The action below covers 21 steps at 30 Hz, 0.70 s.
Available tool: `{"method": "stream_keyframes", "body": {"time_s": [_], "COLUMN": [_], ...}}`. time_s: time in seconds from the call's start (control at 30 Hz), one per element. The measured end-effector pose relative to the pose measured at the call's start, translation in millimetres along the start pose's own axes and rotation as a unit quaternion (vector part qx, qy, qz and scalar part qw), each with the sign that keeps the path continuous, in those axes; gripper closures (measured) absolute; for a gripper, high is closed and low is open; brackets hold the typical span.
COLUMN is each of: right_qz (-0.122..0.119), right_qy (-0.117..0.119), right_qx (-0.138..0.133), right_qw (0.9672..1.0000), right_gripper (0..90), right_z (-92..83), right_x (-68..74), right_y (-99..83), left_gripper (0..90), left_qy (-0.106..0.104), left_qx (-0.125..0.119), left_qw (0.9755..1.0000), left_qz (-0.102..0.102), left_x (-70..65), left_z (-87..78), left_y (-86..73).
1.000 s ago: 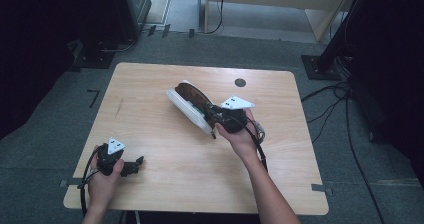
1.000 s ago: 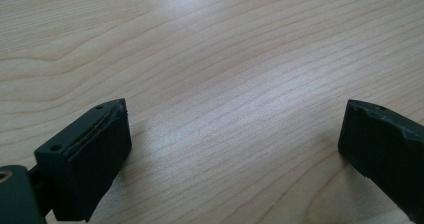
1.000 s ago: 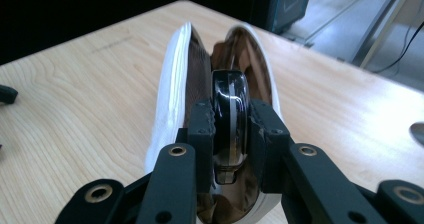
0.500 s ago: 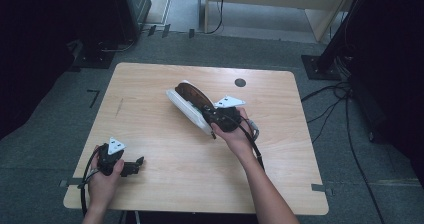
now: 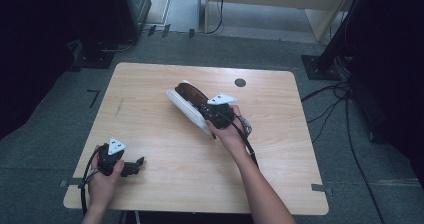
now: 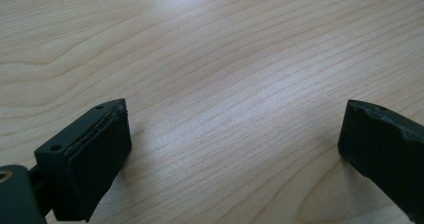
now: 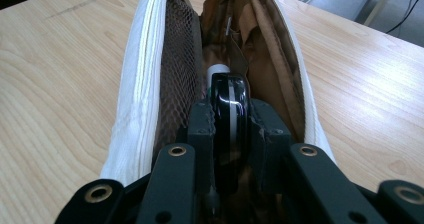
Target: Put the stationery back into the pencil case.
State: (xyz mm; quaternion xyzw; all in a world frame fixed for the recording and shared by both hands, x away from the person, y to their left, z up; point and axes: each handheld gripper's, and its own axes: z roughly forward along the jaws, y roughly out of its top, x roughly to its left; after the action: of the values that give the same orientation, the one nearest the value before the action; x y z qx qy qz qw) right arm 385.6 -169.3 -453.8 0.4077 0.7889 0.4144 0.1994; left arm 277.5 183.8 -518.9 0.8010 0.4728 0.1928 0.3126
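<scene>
A white zip pouch with a brown lining lies open near the middle of the wooden table. In the right gripper view its white wall and brown mesh pocket gape wide. My right gripper is shut on a thin, glossy black object with a pale stripe, held edge-up in the pouch's mouth. From above, that right gripper sits at the pouch's near end. My left gripper rests open near the table's front left, and its jaws have only bare wood between them.
A small dark round disc is set in the table top behind the pouch. Cables trail over the grey floor to the right. Dark equipment stands rise beyond the table's far corners.
My right gripper has moved left and slightly down, carrying the black object further into the pouch's opening. The left hand has stayed still.
</scene>
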Motion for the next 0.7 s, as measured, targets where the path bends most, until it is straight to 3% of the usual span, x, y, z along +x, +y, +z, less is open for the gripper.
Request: {"method": "stream_keyframes", "body": {"time_s": [0.13,0.27,0.47,0.6,0.7], "right_qz": [0.002,0.021,-0.013,0.008,0.011], "right_qy": [-0.007,-0.010,-0.031,-0.028,-0.034], "right_qx": [0.002,0.016,0.029,0.034,0.036], "right_qw": [1.0000,0.9996,0.9990,0.9990,0.9987], "right_gripper": [73.7,73.8,73.1,72.2,70.5], "right_z": [6.8,12.2,20.4,26.1,29.9], "right_x": [1.6,0.0,11.0,9.4,8.9], "right_y": [4.1,9.6,13.7,14.7,17.0], "left_gripper": [0.7,0.8,0.8,0.8,0.8], "left_qy": [0.000,-0.001,-0.005,-0.006,-0.007], "left_qx": [0.000,-0.001,-0.002,-0.002,-0.002], "left_qw": [1.0000,1.0000,1.0000,1.0000,1.0000], "left_qz": [0.000,0.001,0.003,0.003,0.003], "left_x": [0.0,-0.1,-0.8,-1.0,-1.0], "left_z": [0.1,0.1,0.9,0.9,0.9], "left_y": [0.0,0.0,0.5,0.4,0.4]}}
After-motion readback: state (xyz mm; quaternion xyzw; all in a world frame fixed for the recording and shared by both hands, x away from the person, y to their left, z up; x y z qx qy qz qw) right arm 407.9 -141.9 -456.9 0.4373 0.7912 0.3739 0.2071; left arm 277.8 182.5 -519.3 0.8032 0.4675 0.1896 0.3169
